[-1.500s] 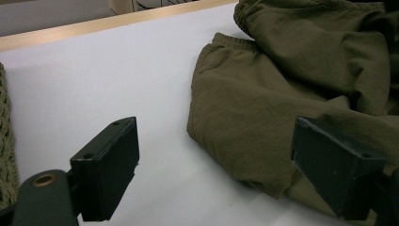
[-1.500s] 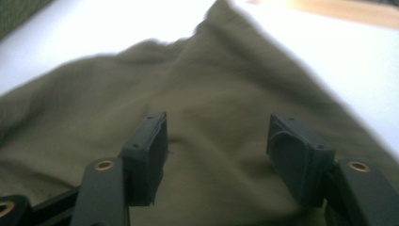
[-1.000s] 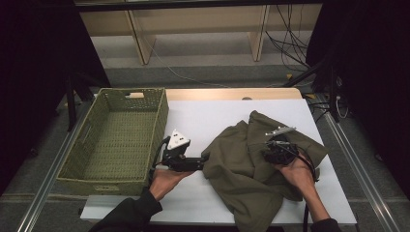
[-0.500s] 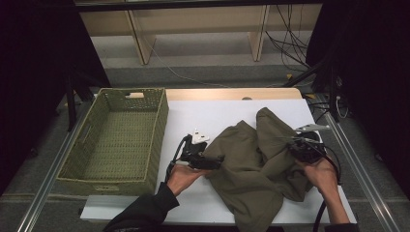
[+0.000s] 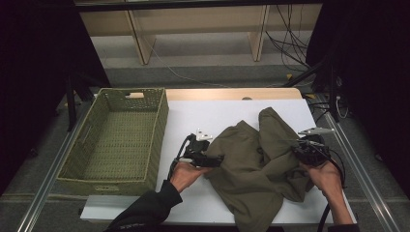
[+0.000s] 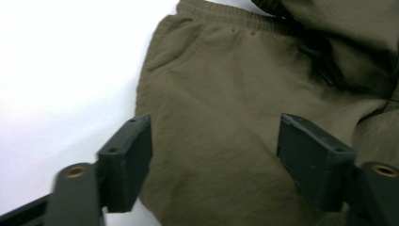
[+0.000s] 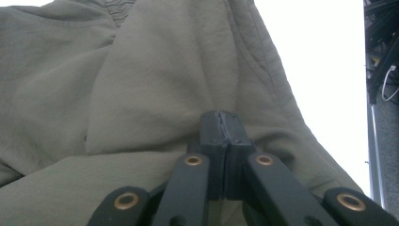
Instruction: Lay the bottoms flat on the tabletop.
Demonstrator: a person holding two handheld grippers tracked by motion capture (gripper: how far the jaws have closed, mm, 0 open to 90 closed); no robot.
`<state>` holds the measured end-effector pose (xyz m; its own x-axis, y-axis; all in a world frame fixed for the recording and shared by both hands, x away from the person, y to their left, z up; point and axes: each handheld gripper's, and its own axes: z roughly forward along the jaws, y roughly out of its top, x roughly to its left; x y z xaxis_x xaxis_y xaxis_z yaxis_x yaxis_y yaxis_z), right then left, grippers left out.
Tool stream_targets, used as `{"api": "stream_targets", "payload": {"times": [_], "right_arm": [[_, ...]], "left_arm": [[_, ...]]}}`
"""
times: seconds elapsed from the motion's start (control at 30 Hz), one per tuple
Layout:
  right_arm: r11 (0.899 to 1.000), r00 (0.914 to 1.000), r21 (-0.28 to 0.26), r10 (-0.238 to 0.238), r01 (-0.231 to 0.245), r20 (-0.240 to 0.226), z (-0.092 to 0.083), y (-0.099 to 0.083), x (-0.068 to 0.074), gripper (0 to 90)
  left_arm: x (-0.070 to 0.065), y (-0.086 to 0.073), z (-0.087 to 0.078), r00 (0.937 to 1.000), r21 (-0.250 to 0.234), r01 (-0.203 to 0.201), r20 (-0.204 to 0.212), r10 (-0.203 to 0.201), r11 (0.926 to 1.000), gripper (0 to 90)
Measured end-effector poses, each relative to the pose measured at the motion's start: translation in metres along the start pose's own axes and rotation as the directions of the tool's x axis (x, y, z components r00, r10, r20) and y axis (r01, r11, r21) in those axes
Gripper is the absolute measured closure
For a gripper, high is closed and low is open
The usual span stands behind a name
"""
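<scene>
An olive-green garment (image 5: 251,159) with an elastic waistband lies crumpled on the white table (image 5: 203,116). My left gripper (image 5: 217,159) lies low at its left edge. In the left gripper view the garment (image 6: 226,117) spreads between and under the jaws of the left gripper (image 6: 214,160). Those jaws have just been closing, and their pads stand apart from the cloth. My right gripper (image 5: 296,151) sits at the garment's right side. In the right gripper view the right gripper (image 7: 221,127) is shut on a fold of the garment (image 7: 141,94).
A green woven basket (image 5: 162,121) stands at the table's left, its inside bare. The table's wooden far edge (image 5: 232,93) and metal side rails (image 5: 358,164) bound the work area. Cables (image 5: 290,43) lie on the floor beyond.
My right gripper moved right with the cloth, which spread the garment wider. My left gripper slid right and lower to the garment's left edge, and its jaws narrowed.
</scene>
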<state>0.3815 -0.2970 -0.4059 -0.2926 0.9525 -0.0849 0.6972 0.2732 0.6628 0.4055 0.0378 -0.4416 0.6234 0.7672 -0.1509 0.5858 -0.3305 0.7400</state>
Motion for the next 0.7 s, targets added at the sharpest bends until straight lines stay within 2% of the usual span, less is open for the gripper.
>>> {"api": "stream_targets", "payload": {"times": [0.17, 0.27, 0.37, 0.53, 0.7], "right_arm": [[1.0, 1.0, 0.002, -0.005, 0.005, -0.005, 0.001, -0.001, 0.0, 89.7], [1.0, 1.0, 0.0, -0.006, 0.006, -0.007, 0.001, -0.001, 0.0, 89.6], [1.0, 0.9999, -0.001, -0.008, 0.008, -0.008, 0.0, -0.001, 0.0, 89.7], [1.0, 1.0, -0.003, -0.005, 0.005, -0.008, 0.001, -0.001, 0.0, 89.7], [1.0, 0.9999, -0.003, -0.011, 0.011, -0.003, 0.002, -0.001, 0.001, 89.7]], "left_arm": [[-0.004, -0.004, 0.007, 0.9985, 0.047, -0.038, 0.041, 0.036, 0.9982, 48.8], [-0.004, -0.007, 0.01, 0.9979, 0.05, -0.045, 0.048, 0.043, 0.9978, 71.0], [-0.005, -0.009, 0.01, 0.9959, 0.056, -0.062, 0.07, 0.058, 0.9965, 86.1], [-0.002, -0.01, 0.001, 0.995, 0.015, -0.078, 0.064, 0.077, 0.9968, 88.5], [0.008, -0.011, -0.022, 0.9955, -0.042, -0.088, 0.032, 0.09, 0.9952, 88.7]]}}
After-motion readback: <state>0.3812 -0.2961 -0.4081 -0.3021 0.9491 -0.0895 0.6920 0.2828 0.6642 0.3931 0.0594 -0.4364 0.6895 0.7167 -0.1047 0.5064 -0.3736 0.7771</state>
